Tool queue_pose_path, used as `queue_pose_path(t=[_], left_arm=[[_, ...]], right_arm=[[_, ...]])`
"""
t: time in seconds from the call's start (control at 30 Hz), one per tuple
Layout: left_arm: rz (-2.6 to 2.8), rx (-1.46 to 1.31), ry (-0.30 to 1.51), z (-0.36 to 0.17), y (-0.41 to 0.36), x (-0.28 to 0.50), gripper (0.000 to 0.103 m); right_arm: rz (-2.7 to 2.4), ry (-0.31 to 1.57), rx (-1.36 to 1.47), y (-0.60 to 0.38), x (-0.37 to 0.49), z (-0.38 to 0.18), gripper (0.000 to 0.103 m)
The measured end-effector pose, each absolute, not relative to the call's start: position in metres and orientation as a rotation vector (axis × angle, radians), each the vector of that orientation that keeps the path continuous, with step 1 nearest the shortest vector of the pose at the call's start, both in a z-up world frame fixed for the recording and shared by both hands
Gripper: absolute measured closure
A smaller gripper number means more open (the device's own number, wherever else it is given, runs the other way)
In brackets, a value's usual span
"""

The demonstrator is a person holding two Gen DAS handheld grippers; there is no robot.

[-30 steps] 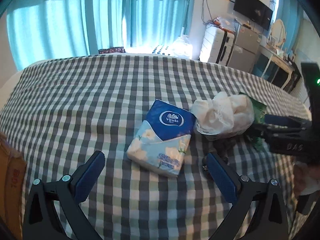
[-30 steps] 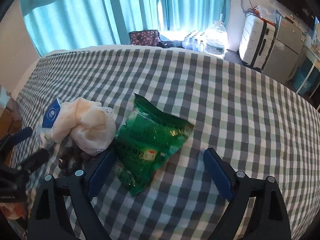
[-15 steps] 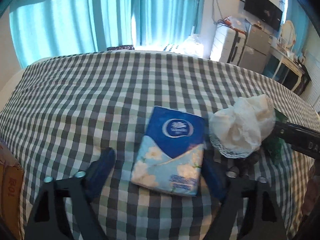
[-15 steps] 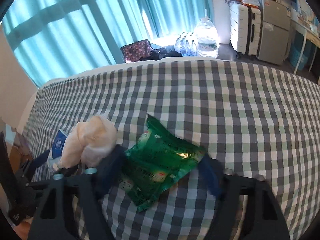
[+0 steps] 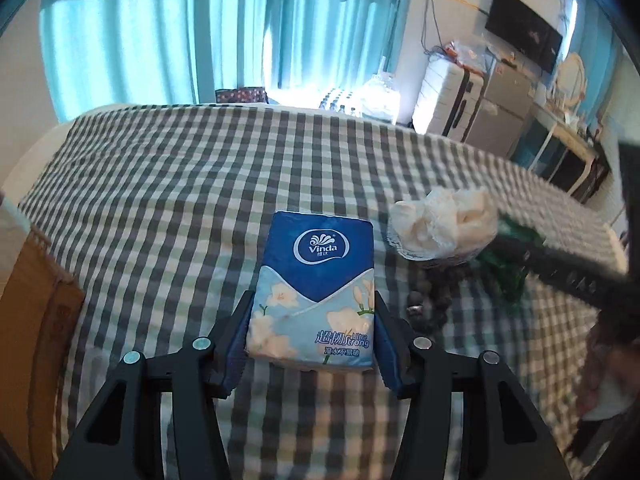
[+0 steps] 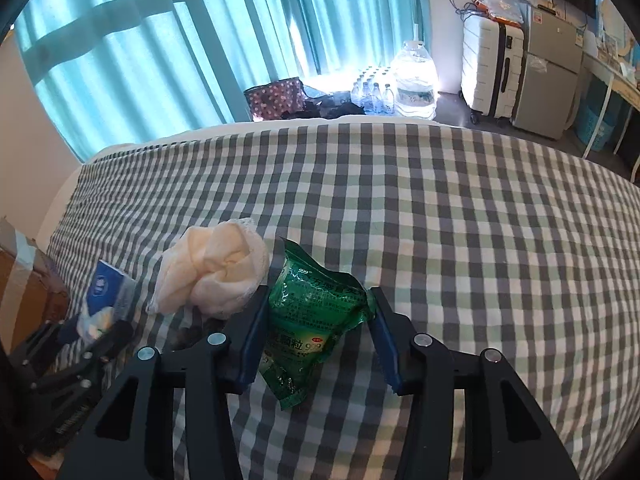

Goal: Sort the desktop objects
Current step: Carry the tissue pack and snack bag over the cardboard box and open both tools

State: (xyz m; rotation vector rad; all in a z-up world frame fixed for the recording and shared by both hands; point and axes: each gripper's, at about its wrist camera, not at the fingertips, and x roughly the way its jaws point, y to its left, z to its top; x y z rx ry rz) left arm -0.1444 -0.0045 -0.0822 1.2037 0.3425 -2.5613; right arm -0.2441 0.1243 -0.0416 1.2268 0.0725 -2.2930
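Checked cloth (image 5: 168, 184) over bed, teal curtains (image 6: 152, 48), jaws closed onto tissue pack (image 5: 316, 288), green packet (image 6: 316, 316).

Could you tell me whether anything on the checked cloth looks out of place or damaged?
Nothing looks damaged or spilled. The one untidy thing is the cream lace cloth, crumpled into a ball between the tissue pack and the green sachet, with small dark objects half hidden beside it; what they are is unclear.
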Motion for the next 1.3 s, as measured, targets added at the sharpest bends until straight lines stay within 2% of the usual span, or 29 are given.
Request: queue_pose_path(t=[0.17,0.27,0.47,0.6,0.67,0.8,1.0,1.17,1.3], left_arm=[[-2.567,1.168,0.318,-0.053,0.001,-0.117,0.048],[-2.574,1.150,0.372,-0.035,0.001,-0.097,0.048],[-2.555,1.098,0.368,0.000,-0.004,-0.055,0.048],[-2.520,1.013,0.457,0.032,-0.025,-0.022,0.048],[-2.500,0.993,0.446,0.042,-0.034,-0.012,0.048],[-2.447,0.955,0.437,0.066,-0.058,0.009,0.048],[-2.305,0.748,0.551,0.086,-0.096,0.052,0.048],[-2.246,0.698,0.430,0.096,-0.109,0.072,0.048],[-2.194,0.666,0.521,0.090,-0.138,0.093,0.048]], right_arm=[[-2.314,0.087,1.256,0.140,-0.217,-0.039,0.055],[-2.341,0.119,1.261,0.155,-0.209,-0.029,0.055],[-2.354,0.085,1.202,0.181,-0.181,0.007,0.055],[-2.313,0.096,1.151,0.175,-0.158,0.033,0.055],[-2.291,0.081,1.116,0.171,-0.149,0.050,0.055],[-2.259,0.116,1.032,0.146,-0.125,0.081,0.055],[-2.166,0.161,0.928,0.088,-0.078,0.120,0.055],[-2.054,0.186,0.836,0.022,-0.039,0.146,0.055],[-1.949,0.190,0.782,-0.034,-0.012,0.158,0.055]])
